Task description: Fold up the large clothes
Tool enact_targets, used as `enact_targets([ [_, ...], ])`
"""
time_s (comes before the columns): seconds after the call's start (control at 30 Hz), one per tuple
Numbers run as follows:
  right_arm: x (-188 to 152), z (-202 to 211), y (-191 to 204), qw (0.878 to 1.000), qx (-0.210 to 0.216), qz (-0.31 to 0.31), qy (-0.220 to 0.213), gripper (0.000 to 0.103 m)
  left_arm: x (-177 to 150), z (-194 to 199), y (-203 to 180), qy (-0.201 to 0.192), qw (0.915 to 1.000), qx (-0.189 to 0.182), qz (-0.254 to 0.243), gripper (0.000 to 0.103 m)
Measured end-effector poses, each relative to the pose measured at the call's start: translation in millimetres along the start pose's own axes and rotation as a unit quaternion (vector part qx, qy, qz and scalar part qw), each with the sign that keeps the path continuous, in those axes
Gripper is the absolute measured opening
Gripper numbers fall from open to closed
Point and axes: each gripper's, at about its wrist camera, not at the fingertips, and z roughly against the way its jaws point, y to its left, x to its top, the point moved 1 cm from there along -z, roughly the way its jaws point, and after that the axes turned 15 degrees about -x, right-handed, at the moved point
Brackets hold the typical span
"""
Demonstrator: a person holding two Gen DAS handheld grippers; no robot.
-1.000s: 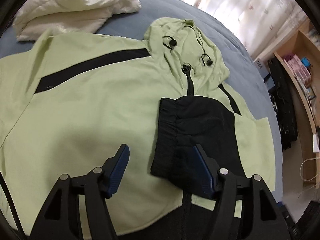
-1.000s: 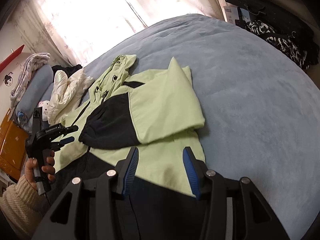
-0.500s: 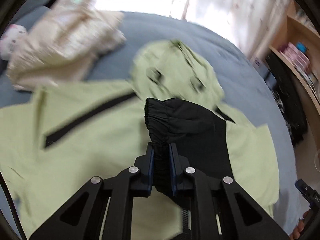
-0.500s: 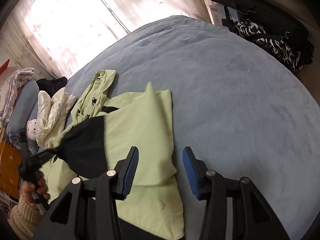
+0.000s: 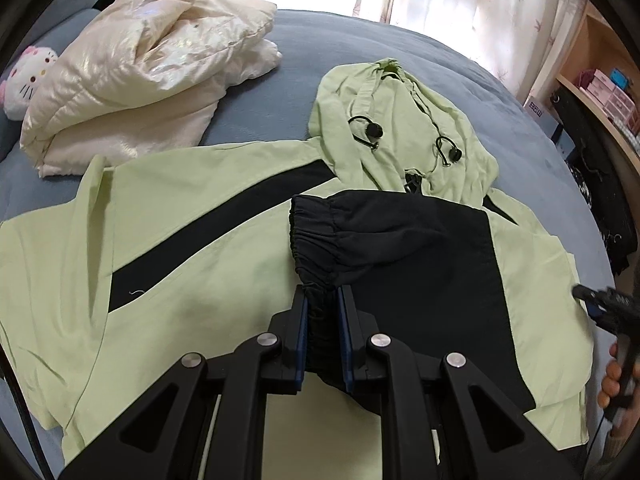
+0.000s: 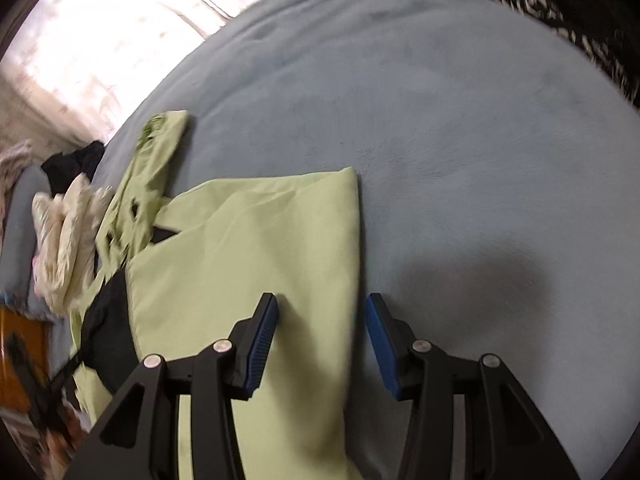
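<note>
A light-green hooded jacket (image 5: 180,220) with black panels lies spread on the blue bed, its hood (image 5: 400,120) at the far end. One black sleeve (image 5: 380,232) is folded across the chest. My left gripper (image 5: 322,312) is shut on that sleeve's gathered cuff, the cloth pinched between the blue pads. In the right wrist view my right gripper (image 6: 322,320) stands open above the jacket's folded right side (image 6: 248,248), the fabric's edge lying between the fingers without being pressed. The right gripper (image 5: 600,308) also shows at the left view's right rim, held by a hand.
A cream puffer jacket (image 5: 140,68) is piled at the far left beside a white cat plush (image 5: 24,76). Wooden shelves (image 5: 600,92) and dark bags stand to the right of the bed. Bare blue bedcover (image 6: 440,120) stretches right of the jacket. Sheer curtains hang behind.
My left gripper went from open around the black cuff to shut on it and raised it slightly. My right gripper swept down and rightward to the jacket's right edge.
</note>
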Motion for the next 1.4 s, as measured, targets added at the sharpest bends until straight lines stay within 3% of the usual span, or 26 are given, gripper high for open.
enact_targets([
  [0.07,2.5,-6.3,-1.7,1.000,0.009,-0.010,0.002,0.046,0.3,-0.4,-3.5,0.001,1.0000,-0.001,-0.004,0.012],
  [0.1,3.0,-4.9,-0.3,1.000,0.008,-0.004,-0.004,0.034,0.3,1.4,-5.2,0.001,1.0000,-0.002,-0.004,0.012],
  [0.13,3.9,-1.5,3.2,1.000,0.005,0.013,-0.013,0.002,0.8,1.3,-7.4,0.001,1.0000,-0.008,-0.006,0.012],
  [0.27,8.9,21.6,9.9,0.995,-0.032,0.056,-0.073,0.001,0.4,-3.5,-18.3,-0.003,0.9997,-0.019,-0.013,0.012],
  [0.33,10.9,14.2,7.4,0.995,-0.050,0.060,-0.065,0.001,-2.2,-11.6,-18.3,0.001,0.9998,-0.006,-0.016,0.012],
  [0.43,7.5,-0.6,10.0,0.992,-0.085,0.082,-0.052,0.004,-12.7,-32.7,-8.0,0.034,0.9990,0.029,-0.007,0.022],
  [0.57,3.0,21.7,-0.5,0.995,-0.067,0.052,-0.048,0.011,-14.3,-23.1,-1.2,0.031,0.9994,0.016,0.008,0.028],
  [0.73,-20.7,70.4,4.9,0.993,-0.066,0.061,-0.078,0.014,-9.6,10.7,-12.5,0.012,0.9997,-0.004,-0.023,0.029],
  [0.77,-24.4,75.4,8.2,0.993,-0.064,0.062,-0.079,0.017,-9.6,16.2,-15.4,0.007,0.9996,-0.013,-0.025,0.030],
  [0.83,-37.7,86.3,21.4,0.994,-0.055,0.059,-0.079,0.044,-8.6,24.1,-24.2,0.001,0.9992,-0.032,-0.022,0.034],
  [0.9,-52.0,94.3,37.5,0.994,-0.017,0.053,-0.091,0.052,-9.2,25.0,-33.7,0.002,0.9987,-0.048,-0.018,0.038],
  [1.0,-76.4,89.2,73.1,0.994,0.038,0.078,-0.072,0.053,-13.0,7.6,-50.9,0.013,0.9981,-0.058,-0.018,0.038],
  [1.07,-91.5,79.6,93.0,0.991,0.045,0.104,-0.066,0.053,-20.0,-10.9,-59.2,0.030,0.9981,-0.052,-0.017,0.038],
  [1.2,-116.7,42.7,112.1,0.989,0.009,0.144,-0.033,0.052,-41.4,-45.5,-64.7,0.070,0.9970,-0.023,-0.023,0.038],
  [1.27,-120.1,31.6,100.1,0.988,-0.020,0.148,-0.026,0.042,-50.1,-49.0,-68.1,0.064,0.9969,-0.010,-0.044,0.038],
  [1.33,-116.3,33.9,75.9,0.988,-0.057,0.141,-0.042,0.021,-53.4,-48.3,-71.1,0.065,0.9963,-0.005,-0.057,0.038],
  [1.4,-108.4,38.7,46.5,0.987,-0.092,0.118,-0.056,0.020,-53.1,-47.9,-70.1,0.069,0.9960,-0.009,-0.057,0.038],
])
